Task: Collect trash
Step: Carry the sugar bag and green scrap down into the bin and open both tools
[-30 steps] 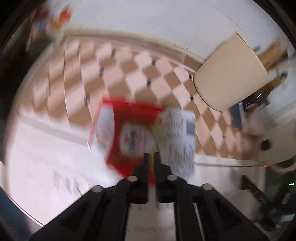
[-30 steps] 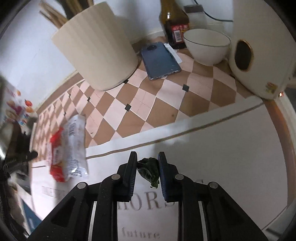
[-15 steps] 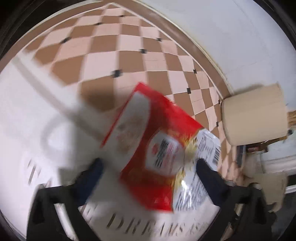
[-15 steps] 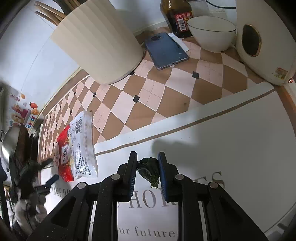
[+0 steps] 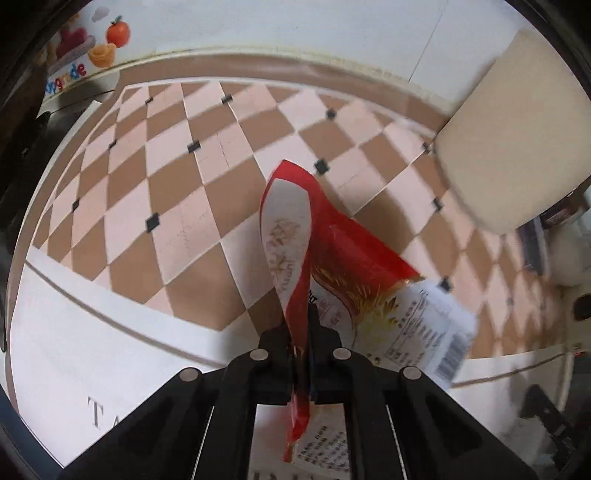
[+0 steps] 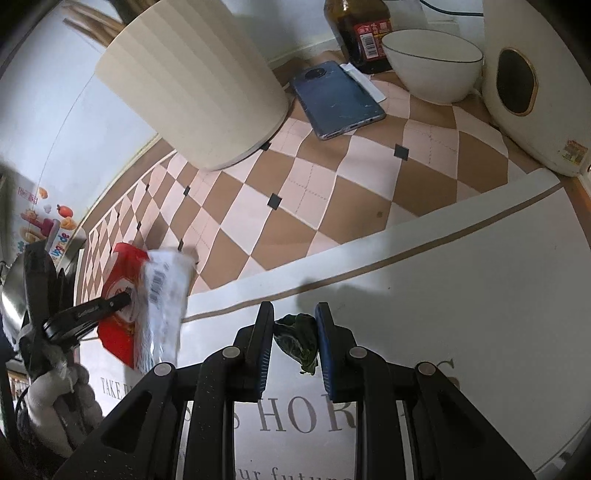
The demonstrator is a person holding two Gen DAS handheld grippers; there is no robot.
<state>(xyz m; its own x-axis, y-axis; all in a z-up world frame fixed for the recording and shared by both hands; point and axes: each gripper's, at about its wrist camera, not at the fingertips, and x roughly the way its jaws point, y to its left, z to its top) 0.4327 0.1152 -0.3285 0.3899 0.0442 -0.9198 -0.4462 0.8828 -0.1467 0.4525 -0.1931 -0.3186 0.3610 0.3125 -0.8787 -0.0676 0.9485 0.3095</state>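
My left gripper (image 5: 301, 332) is shut on a red and white snack wrapper (image 5: 328, 254), which stands up off the checkered tablecloth (image 5: 177, 192). The right wrist view shows the same wrapper (image 6: 147, 295) held at the left by the left gripper (image 6: 122, 300). My right gripper (image 6: 295, 317) is shut on a crumpled dark green leaf scrap (image 6: 297, 338) just above the white part of the cloth. A cream ribbed bin (image 6: 192, 81) stands at the back; it also shows in the left wrist view (image 5: 506, 140).
A blue phone (image 6: 338, 98), a dark sauce bottle (image 6: 364, 33), a white bowl (image 6: 432, 64) and a white rice cooker (image 6: 532, 81) stand at the back right. A colourful box (image 5: 85, 55) sits at the far left.
The left gripper opened over the wrapper, then closed on it and lifted its edge. The right gripper kept hold of the leaf scrap and barely moved.
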